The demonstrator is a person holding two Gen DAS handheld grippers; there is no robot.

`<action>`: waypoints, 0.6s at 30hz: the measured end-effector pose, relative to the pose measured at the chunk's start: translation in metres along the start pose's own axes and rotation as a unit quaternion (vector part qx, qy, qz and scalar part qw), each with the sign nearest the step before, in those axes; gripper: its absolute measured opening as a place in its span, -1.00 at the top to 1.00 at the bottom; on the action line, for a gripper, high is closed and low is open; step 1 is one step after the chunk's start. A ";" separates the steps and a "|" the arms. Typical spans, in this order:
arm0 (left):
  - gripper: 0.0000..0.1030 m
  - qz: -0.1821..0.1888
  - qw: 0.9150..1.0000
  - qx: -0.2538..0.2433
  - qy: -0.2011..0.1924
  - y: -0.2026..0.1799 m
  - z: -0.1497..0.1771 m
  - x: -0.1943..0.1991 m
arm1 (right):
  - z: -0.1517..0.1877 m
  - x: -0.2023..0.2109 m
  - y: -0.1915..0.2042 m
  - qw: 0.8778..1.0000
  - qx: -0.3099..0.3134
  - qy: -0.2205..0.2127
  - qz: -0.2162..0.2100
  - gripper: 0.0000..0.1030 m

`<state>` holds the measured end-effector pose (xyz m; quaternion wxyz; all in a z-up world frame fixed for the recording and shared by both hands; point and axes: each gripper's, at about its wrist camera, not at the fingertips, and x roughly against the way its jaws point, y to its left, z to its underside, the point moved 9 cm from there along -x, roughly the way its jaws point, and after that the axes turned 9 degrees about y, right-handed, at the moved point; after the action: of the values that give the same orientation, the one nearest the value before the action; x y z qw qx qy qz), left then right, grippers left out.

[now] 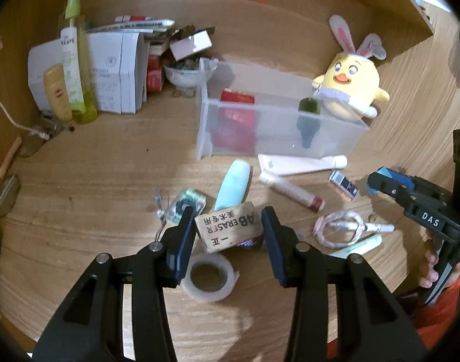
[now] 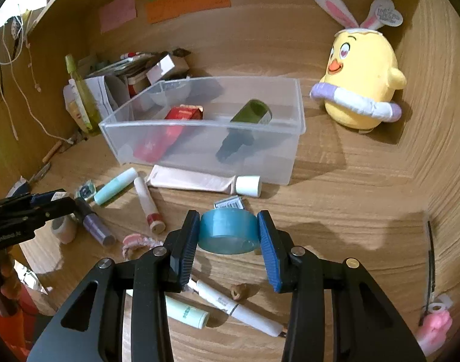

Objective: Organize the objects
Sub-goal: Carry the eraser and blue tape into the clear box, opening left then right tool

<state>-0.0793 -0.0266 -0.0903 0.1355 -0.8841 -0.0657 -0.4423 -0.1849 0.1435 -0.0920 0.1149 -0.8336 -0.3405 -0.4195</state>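
Note:
In the left wrist view, my left gripper (image 1: 227, 221) is shut on a tan 4B eraser block (image 1: 230, 230), one pad on each end, just above the desk. My right gripper (image 2: 228, 226) is shut on a blue tape roll (image 2: 228, 232), held over the wooden desk; the same gripper (image 1: 378, 182) shows at the right edge of the left wrist view. Behind both stands a clear plastic box (image 2: 293, 138) (image 1: 335, 123) holding a red pack (image 2: 169, 132) and a green dropper bottle (image 2: 248, 120).
Loose on the desk lie a pale pink tube (image 2: 193, 181), a mint tube (image 2: 115, 187), a lip tube (image 2: 148, 205), a clear tape roll (image 1: 210, 277) and a coiled cable (image 1: 341, 232). A yellow plush chick (image 2: 362, 81) sits back right. Bottles and cartons (image 1: 79, 69) crowd the back left.

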 end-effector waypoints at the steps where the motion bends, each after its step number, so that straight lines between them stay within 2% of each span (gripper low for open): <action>1: 0.15 0.003 1.000 -0.001 -0.003 -0.002 -0.003 0.001 | -0.002 0.001 0.000 1.000 0.000 -0.003 0.000 0.30; 8: 0.15 0.022 1.000 0.002 -0.019 -0.014 -0.022 0.003 | -0.020 0.011 0.002 1.000 0.005 -0.026 -0.004 0.30; 18: 0.15 0.017 0.998 -0.021 -0.055 -0.030 -0.064 0.017 | -0.054 0.024 0.005 0.998 0.014 -0.067 -0.003 0.30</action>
<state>-0.1248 -0.0166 -0.0348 0.1206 -0.9106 -0.0491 -0.3923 -0.2053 0.1257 -0.0388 0.1023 -0.8569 -0.3558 -0.3587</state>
